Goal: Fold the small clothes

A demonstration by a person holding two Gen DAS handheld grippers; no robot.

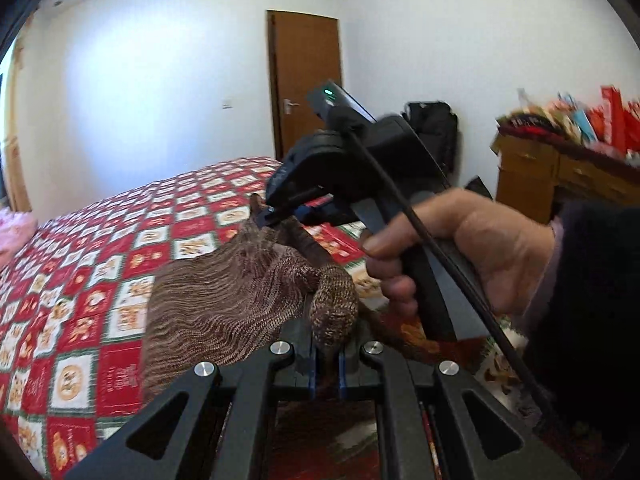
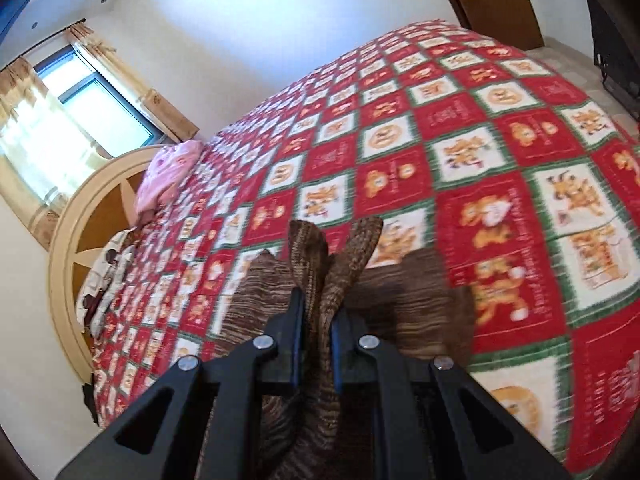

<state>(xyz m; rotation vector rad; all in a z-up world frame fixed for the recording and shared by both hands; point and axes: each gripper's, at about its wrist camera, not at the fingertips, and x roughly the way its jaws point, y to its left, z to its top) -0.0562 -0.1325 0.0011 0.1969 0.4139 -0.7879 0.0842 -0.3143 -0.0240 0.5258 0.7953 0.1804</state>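
The brown knitted garment (image 1: 224, 304) hangs in the air above the bed (image 2: 460, 128), held up by both tongs. The left tongs (image 1: 326, 354) are closed narrow on a bunched part of the knit. The right tongs (image 2: 316, 320) also pinch a bunch of it, which stands up between the two fingers. In the left view, the right hand (image 1: 460, 256) grips its tool close by. The step in hand seems to be lifting and spreading the garment. The next move probably calls for drawing the two grips apart and lowering the cloth flat on the bed, near its front edge.
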